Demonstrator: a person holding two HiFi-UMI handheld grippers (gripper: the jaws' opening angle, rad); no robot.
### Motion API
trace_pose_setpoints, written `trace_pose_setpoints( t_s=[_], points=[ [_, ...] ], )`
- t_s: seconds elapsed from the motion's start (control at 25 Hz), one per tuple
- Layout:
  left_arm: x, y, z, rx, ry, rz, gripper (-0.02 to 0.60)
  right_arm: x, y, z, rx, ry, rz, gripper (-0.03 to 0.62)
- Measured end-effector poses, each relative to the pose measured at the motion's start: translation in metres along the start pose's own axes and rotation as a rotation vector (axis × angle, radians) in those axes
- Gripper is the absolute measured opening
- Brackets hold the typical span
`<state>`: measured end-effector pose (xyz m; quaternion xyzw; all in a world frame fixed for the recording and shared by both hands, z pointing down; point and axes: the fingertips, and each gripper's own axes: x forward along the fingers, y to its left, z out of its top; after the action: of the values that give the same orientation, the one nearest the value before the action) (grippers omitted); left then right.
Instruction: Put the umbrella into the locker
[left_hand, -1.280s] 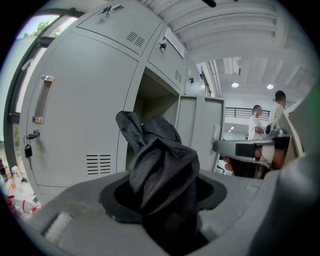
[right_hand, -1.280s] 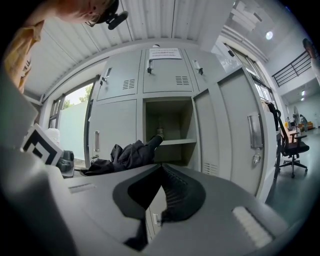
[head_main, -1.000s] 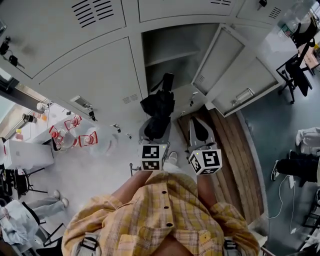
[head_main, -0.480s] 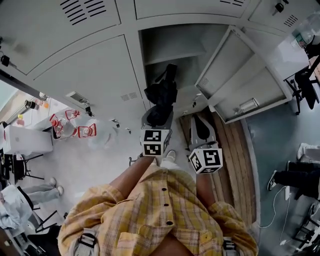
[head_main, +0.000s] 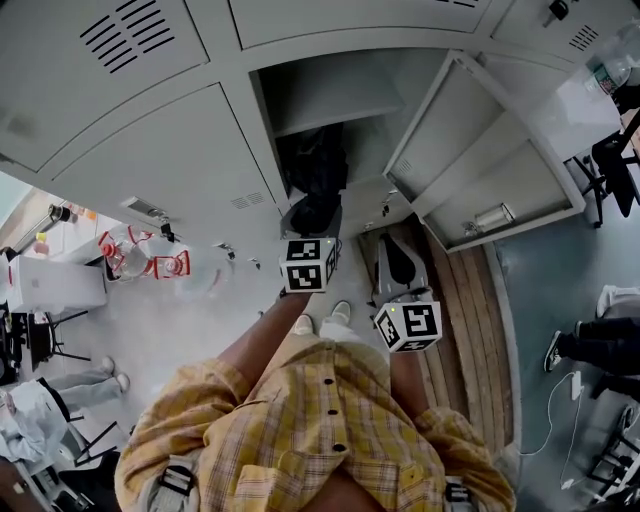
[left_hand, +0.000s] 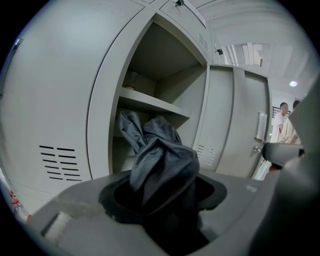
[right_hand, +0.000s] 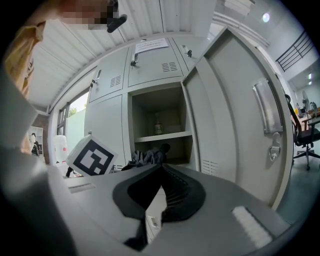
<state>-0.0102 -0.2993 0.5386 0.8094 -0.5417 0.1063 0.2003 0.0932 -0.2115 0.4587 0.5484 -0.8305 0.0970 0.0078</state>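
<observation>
A black folded umbrella (head_main: 318, 175) stands upright in my left gripper (head_main: 314, 216), which is shut on its lower part. Its top reaches into the open locker (head_main: 335, 85), under the shelf (head_main: 330, 115). In the left gripper view the umbrella's bunched fabric (left_hand: 162, 160) fills the space between the jaws of the left gripper (left_hand: 161, 192), and the locker shelf (left_hand: 152, 104) is just behind it. My right gripper (head_main: 398, 243) hangs to the right, in front of the open door (head_main: 470, 140). The right gripper (right_hand: 161, 169) has its tips together and holds nothing.
The locker door swings out to the right. A small bottle (right_hand: 158, 123) stands on the upper shelf. At the left is a table with red-labelled bottles (head_main: 150, 262). A wooden floor strip (head_main: 470, 340) runs along the right. People (left_hand: 282, 122) stand farther off.
My left gripper has carried the umbrella forward, and its top now sits inside the locker opening. The right gripper has barely shifted.
</observation>
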Motion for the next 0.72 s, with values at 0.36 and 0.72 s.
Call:
trace_pose_setpoints(
  t_s=[0.36, 0.72],
  points=[
    [0.033, 0.004, 0.013, -0.007, -0.017, 0.030, 0.256, 0.005, -0.009, -0.004, 0.010, 0.008, 0.014, -0.011],
    [0.065, 0.014, 0.027, 0.015, -0.071, 0.073, 0.258, 0.007, -0.015, -0.006, 0.020, 0.010, 0.025, -0.011]
  ],
)
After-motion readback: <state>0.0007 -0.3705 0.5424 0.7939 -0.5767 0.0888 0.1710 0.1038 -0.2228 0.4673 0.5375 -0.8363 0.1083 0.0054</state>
